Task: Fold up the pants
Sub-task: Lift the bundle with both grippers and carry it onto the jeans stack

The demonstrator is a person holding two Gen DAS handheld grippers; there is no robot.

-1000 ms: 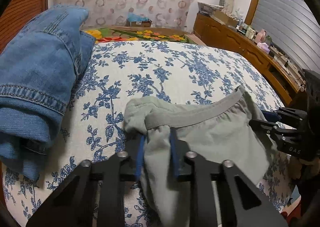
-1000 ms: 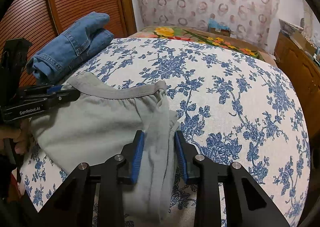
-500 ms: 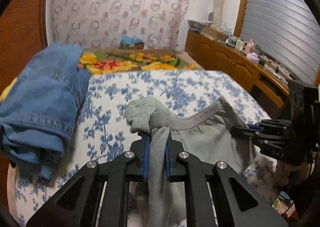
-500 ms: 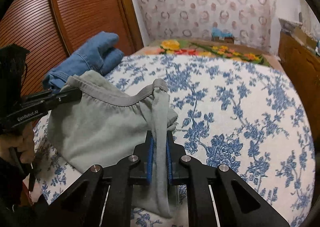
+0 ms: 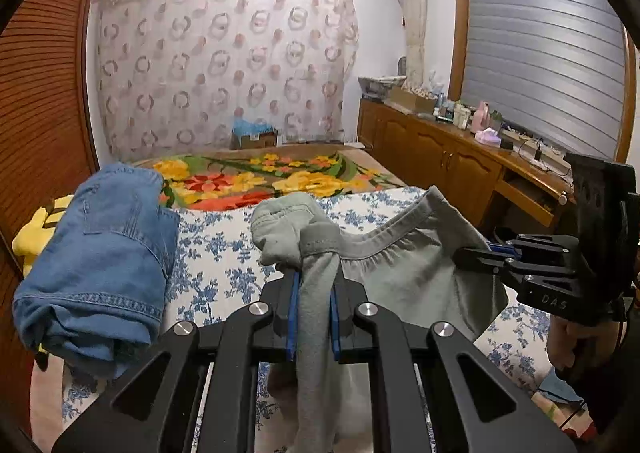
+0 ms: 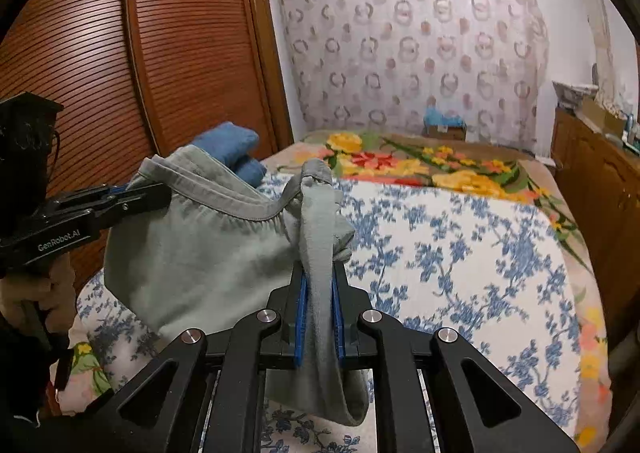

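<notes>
Grey pants (image 5: 404, 273) lifted by the waistband, centre frame, above the floral bed (image 6: 460, 237).

Left gripper (image 5: 313, 317) and right gripper (image 6: 319, 317) each pinched shut on a waistband end (probably to let the legs hang straight before folding).

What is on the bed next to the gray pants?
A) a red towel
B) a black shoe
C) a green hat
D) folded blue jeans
D: folded blue jeans lie on the flowered bed, left of the gray pants both grippers hold.
</notes>
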